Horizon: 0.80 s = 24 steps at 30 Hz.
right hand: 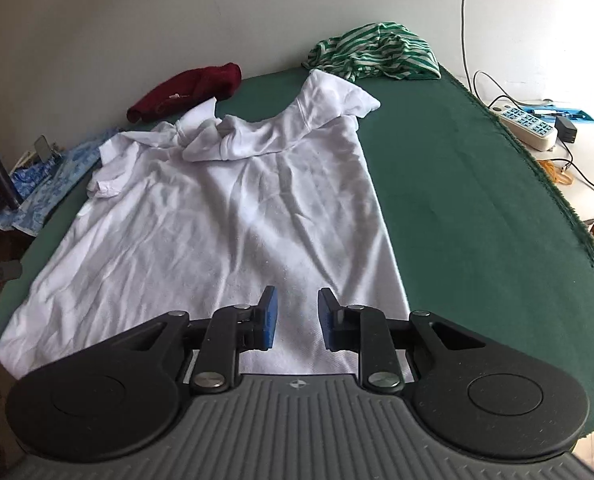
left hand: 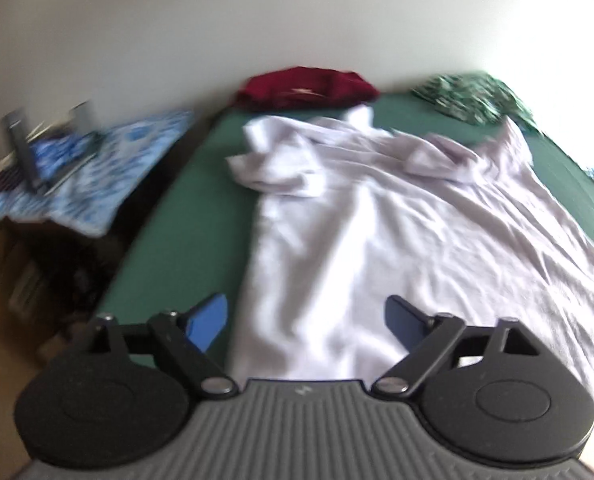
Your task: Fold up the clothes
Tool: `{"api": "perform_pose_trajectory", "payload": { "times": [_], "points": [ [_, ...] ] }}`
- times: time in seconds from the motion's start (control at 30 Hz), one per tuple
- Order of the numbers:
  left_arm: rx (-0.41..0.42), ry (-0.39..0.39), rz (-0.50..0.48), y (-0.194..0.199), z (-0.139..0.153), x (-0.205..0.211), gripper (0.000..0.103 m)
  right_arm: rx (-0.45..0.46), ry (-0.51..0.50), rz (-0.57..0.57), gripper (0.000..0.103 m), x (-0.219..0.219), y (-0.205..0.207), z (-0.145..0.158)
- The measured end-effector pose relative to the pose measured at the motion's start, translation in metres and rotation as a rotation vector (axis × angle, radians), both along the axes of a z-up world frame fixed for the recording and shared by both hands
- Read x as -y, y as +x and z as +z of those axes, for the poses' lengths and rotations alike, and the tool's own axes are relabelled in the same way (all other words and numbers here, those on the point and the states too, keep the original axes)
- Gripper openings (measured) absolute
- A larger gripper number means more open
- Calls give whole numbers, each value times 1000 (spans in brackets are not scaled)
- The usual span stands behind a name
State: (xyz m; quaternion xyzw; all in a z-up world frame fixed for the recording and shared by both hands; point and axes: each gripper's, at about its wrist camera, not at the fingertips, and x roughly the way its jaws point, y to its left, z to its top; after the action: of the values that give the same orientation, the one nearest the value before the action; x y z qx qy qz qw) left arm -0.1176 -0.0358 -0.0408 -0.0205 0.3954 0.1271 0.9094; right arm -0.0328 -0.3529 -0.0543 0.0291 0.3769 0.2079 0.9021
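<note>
A white polo shirt [left hand: 397, 216] lies spread flat and wrinkled on the green table [left hand: 185, 216], collar at the far end, hem towards me. It also shows in the right wrist view [right hand: 233, 216]. My left gripper [left hand: 307, 324] is wide open over the shirt's near left hem, holding nothing. My right gripper [right hand: 297, 322] is open with a narrower gap, just above the shirt's near right hem, holding nothing. The left wrist view is blurred.
A dark red garment [right hand: 185, 90] and a green striped garment [right hand: 377, 52] lie at the table's far edge [right hand: 477, 208]. A blue patterned cloth [left hand: 85, 176] covers a side stand at left. A power strip [right hand: 525, 124] and cables sit at right.
</note>
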Motion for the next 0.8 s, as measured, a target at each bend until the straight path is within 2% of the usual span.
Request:
{"api": "perform_pose_trajectory", "payload": {
  "times": [0.03, 0.1, 0.17, 0.2, 0.23, 0.27, 0.3, 0.33, 0.37, 0.4, 0.43, 0.47, 0.53, 0.57, 0.63, 0.67, 0.7, 0.8],
  "points": [
    [21, 11, -11, 7, 1, 5, 72, -8, -5, -7, 26, -5, 3, -3],
    [-7, -10, -24, 15, -13, -1, 51, -31, -25, -21, 26, -14, 7, -9],
    [-8, -24, -37, 15, -23, -10, 52, -42, -54, -42, 28, -21, 8, -12],
    [-7, -26, -55, 13, -24, -14, 55, -46, -70, -54, 29, -24, 9, -13],
    [-4, -27, -76, 11, -26, -18, 59, -49, -88, -70, 36, -27, 8, -14],
    [-7, -16, -81, 9, -28, -24, 75, -52, -101, -95, 41, -28, 8, -15],
    [-10, -3, -84, 7, -30, -30, 93, -56, -107, -122, 43, -28, 6, -17],
    [-11, -22, -90, 7, -32, -38, 100, -58, -105, -148, 44, -28, 4, -18],
    [-12, -47, -97, 8, -34, -46, 102, -54, -99, -167, 47, -28, 2, -18],
    [-13, -73, -104, 9, -36, -55, 102, -49, -102, -181, 49, -30, -1, -19],
    [-16, -70, -126, 11, -37, -56, 102, -44, -107, -186, 55, -34, -3, -20],
    [-20, -63, -151, 12, -37, -56, 102, -41, -109, -184, 69, -38, -5, -21],
    [-32, -68, -200, 18, -37, -57, 102, -40, -99, -188, 86, -46, -9, -24],
    [-36, -70, -224, 21, -37, -57, 101, -36, -96, -198, 90, -50, -11, -25],
    [-35, -61, -263, 24, -32, -59, 90, -20, -110, -229, 92, -57, -13, -28],
    [-35, -53, -267, 26, -27, -63, 78, -19, -129, -237, 92, -60, -12, -28],
    [-36, -44, -270, 27, -21, -66, 74, -26, -147, -237, 92, -63, -10, -28],
    [50, -19, -252, 32, 8, -79, 77, -79, -144, -254, 89, -60, 2, -23]
  ]
}}
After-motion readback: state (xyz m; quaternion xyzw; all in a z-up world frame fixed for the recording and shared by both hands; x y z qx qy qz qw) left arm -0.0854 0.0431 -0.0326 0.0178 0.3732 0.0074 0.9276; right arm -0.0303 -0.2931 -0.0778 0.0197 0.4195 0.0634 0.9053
